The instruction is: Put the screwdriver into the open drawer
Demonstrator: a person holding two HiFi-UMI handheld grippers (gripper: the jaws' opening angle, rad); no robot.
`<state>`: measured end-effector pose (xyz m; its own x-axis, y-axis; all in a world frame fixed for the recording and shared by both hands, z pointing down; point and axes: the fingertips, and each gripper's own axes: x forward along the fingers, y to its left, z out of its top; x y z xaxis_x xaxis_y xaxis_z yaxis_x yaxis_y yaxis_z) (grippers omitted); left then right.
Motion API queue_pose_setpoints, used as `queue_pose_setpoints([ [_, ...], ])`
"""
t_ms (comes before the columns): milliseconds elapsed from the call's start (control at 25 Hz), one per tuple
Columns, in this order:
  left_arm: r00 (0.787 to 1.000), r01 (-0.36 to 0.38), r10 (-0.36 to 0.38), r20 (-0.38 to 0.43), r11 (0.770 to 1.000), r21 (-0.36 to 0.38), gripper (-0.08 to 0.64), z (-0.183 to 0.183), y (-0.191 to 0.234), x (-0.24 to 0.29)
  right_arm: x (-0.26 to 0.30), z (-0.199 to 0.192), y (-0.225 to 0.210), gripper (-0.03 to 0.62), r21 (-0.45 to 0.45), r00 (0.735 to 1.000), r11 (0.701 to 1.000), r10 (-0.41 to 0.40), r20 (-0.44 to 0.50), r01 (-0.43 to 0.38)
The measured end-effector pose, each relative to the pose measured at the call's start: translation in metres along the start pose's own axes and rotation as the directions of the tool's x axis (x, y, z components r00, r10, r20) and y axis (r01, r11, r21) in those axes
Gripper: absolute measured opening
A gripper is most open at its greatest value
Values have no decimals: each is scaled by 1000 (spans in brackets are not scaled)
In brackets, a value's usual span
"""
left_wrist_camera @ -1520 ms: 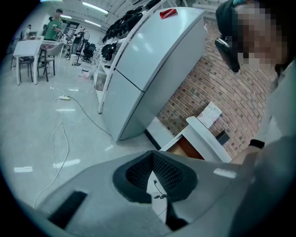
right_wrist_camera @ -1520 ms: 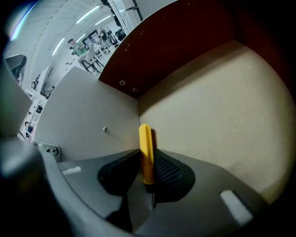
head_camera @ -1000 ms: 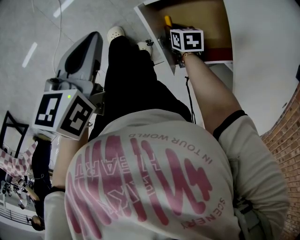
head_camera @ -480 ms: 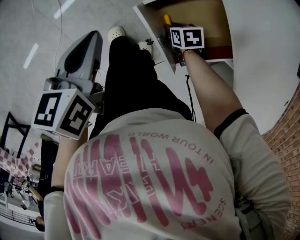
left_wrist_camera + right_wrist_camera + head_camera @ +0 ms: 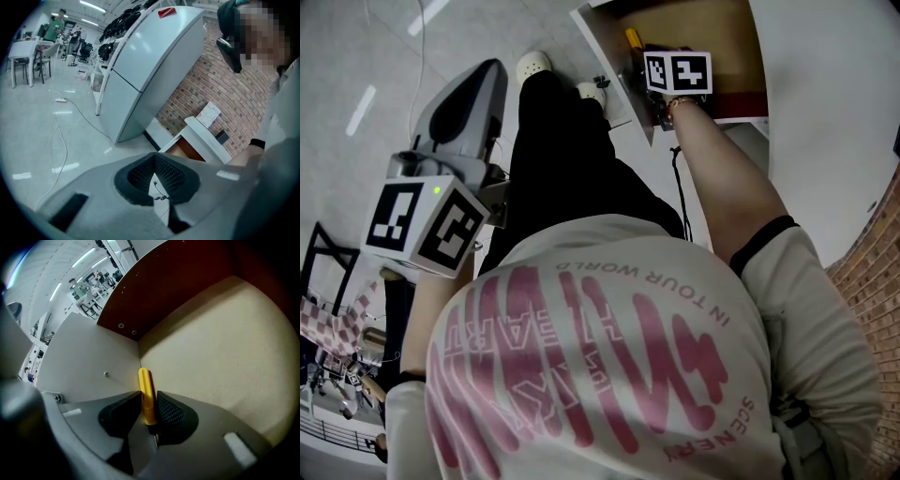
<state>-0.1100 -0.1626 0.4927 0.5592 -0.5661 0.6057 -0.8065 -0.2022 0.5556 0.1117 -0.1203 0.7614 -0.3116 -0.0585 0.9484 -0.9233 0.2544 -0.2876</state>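
Observation:
The screwdriver [image 5: 146, 390] has a yellow handle [image 5: 633, 39] and lies in the open drawer [image 5: 712, 33], along the corner where the pale floor [image 5: 211, 343] meets the white side wall [image 5: 84, 357]. My right gripper [image 5: 146, 404] points steeply down into the drawer. Its jaws have just been opening and stand open with the handle between the pads. In the head view its marker cube hides its jaws [image 5: 642, 58]. My left gripper [image 5: 483, 80] hangs out over the floor, left of the person's legs. Its jaws [image 5: 154, 164] meet at the tips with nothing in them.
A tall white cabinet [image 5: 150, 61] and a brick wall [image 5: 206, 79] stand beyond the drawer unit [image 5: 206, 140]. A cable [image 5: 61, 136] trails over the grey floor. The person's shoes [image 5: 532, 66] are by the drawer's front. Tables and chairs [image 5: 23, 56] are far off.
The right gripper's marker cube has shifted very slightly upward in the head view, still inside the drawer. The left gripper has kept still.

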Motion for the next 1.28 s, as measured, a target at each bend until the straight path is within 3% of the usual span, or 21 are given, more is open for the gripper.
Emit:
queue_pose_setpoints([
  [640,1000,-12,13,25,1000,-7,2,0,4,-14,-5,-4,1,124,17,999,999,-37,-15,37],
  [760,999,-14,14,35,1000,-8,2,2,-2,-21,-16,2,5,85,4,999,999,-52,5,52],
  [1040,997,0,-2,78,1000,18,2,8,-24,-35,-36,1,17,83,-41,999,998,-45,28,46],
  [1280,991,18,-26,134,998,64,2,26,-54,-49,-78,9,21,41,-30,992,998,-42,120,46],
])
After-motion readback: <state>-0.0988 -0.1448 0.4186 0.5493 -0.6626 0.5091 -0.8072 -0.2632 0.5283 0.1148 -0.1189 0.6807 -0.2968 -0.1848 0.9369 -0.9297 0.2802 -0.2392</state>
